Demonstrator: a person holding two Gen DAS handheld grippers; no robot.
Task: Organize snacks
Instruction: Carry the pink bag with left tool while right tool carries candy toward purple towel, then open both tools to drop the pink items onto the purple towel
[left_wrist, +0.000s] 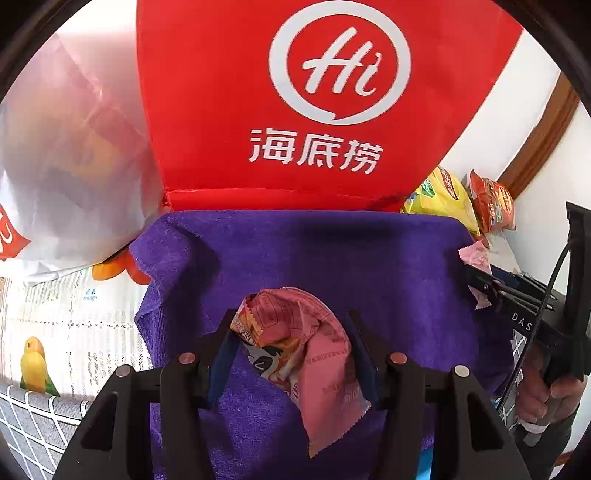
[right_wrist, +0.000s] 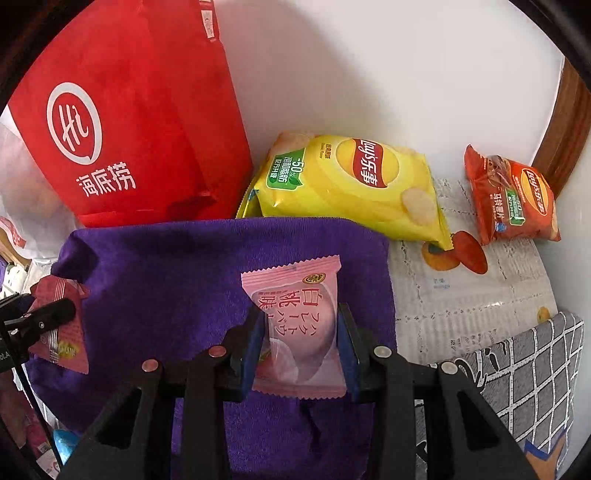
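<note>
My left gripper is shut on a crumpled pink and orange snack packet, held over a purple towel. My right gripper is shut on a pale pink peach-flavour snack packet, also over the purple towel. The left gripper with its packet shows at the left edge of the right wrist view. The right gripper with its pink packet shows at the right edge of the left wrist view.
A red bag with a white logo stands behind the towel against the wall. A yellow chip bag and a small orange chip bag lie at the back right on a printed tablecloth. A white plastic bag sits at the left.
</note>
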